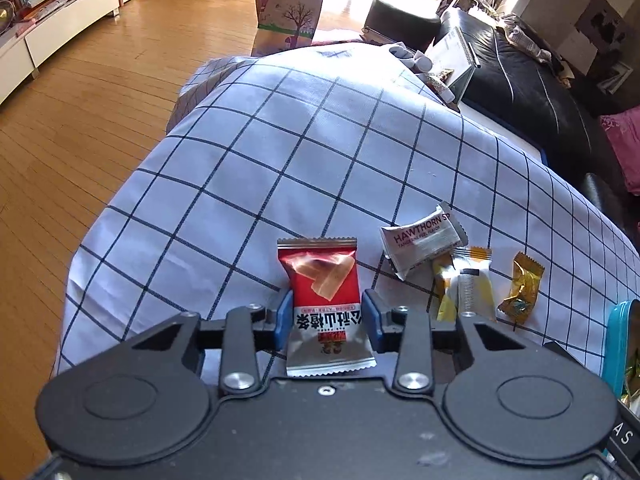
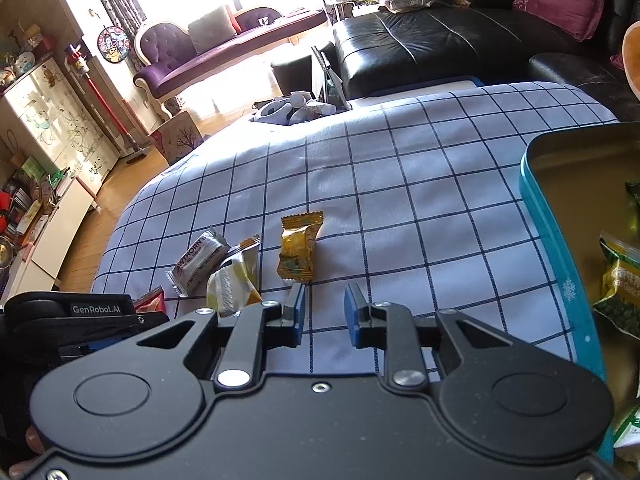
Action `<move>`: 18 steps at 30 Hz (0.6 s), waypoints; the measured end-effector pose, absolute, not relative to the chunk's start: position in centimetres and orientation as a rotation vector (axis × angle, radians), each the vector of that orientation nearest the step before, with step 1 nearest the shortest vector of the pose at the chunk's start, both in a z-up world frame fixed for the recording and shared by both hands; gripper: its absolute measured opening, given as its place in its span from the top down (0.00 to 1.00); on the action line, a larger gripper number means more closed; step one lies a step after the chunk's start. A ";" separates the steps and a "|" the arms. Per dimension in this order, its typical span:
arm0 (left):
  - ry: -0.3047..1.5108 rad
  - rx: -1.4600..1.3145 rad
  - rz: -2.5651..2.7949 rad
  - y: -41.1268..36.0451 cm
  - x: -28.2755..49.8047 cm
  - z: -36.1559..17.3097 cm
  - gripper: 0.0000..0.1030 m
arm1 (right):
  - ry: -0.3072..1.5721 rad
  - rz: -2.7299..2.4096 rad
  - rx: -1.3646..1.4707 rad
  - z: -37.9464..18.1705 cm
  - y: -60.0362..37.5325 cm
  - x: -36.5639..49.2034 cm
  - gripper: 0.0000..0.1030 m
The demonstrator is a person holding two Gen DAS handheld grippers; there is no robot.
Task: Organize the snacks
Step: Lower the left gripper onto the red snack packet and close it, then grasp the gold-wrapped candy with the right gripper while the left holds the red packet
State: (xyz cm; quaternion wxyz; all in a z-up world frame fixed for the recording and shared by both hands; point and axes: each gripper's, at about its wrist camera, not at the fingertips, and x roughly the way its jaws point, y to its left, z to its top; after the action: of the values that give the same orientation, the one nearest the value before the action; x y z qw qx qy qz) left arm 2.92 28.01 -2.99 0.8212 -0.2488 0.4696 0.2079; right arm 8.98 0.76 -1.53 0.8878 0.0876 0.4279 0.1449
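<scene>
A red and silver snack packet [image 1: 320, 276] stands upright on the checked cloth [image 1: 320, 140], and my left gripper [image 1: 326, 316] is shut on its lower half, a blue pad pressing each side. To its right lie a white hawthorn packet [image 1: 420, 242], a yellow and white packet [image 1: 466, 284] and a gold candy [image 1: 522, 288]. My right gripper [image 2: 324, 312] hangs open above the cloth with nothing between its fingers, just short of the gold candy [image 2: 298, 250]. A teal tin [image 2: 552, 232] holding green packets [image 2: 622, 284] sits at the right.
The cloth-covered table drops off to a wooden floor [image 1: 80, 120] on the left. A black sofa [image 2: 440, 48] stands behind the table. A notebook and small items [image 1: 440, 60] rest at the far edge.
</scene>
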 end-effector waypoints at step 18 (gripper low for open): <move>0.988 -0.468 0.396 27.3 2.6 -3.1 0.60 | 0.752 0.263 0.070 -2.5 6.2 11.4 0.67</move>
State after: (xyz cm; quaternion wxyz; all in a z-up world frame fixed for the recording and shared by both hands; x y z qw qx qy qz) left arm 2.60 27.34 -3.11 0.8358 -0.2210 0.4665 0.1872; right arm 11.37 6.19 -2.54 0.9212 0.0340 0.3659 0.1281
